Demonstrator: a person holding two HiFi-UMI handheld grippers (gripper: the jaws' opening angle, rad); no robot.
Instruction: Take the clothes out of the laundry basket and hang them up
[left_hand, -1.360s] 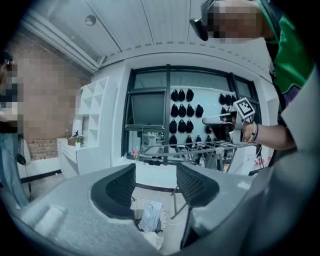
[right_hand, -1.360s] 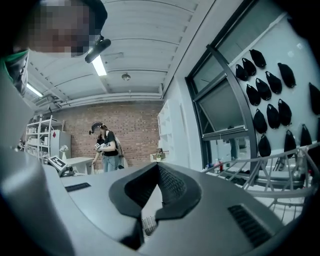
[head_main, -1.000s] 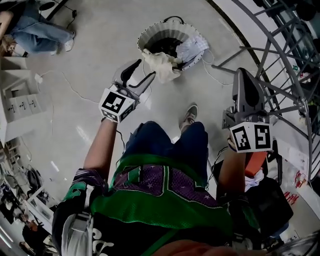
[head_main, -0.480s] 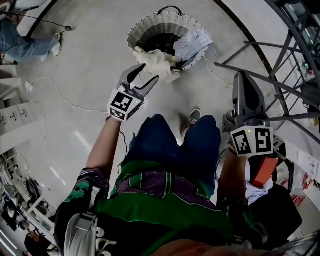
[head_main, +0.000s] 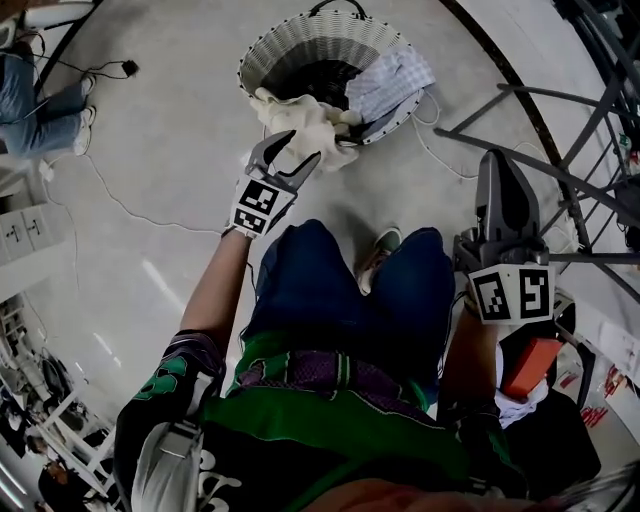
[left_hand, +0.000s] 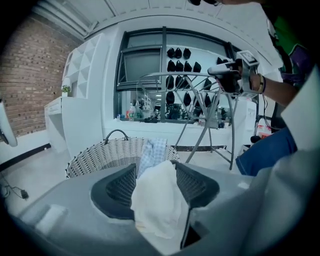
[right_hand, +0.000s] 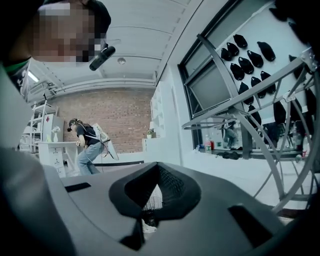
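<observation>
Head view is showing seemingly nothing hung; white cloth (head_main: 305, 118) draping laundry basket (head_main: 268, 52); left hand-held gripper (head_main: 303, 146) gaping wide at it; right hand-held gripper (head_main: 503, 170) hanging closed, empty.

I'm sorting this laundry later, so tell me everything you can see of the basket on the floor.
The basket is round and woven from pale wicker-like strands, with a dark loop handle on its far rim. It stands upright and open on the floor, and its inside is dark. A cream cloth hangs over its near rim, and a blue checked cloth drapes over the rim beside that.
</observation>
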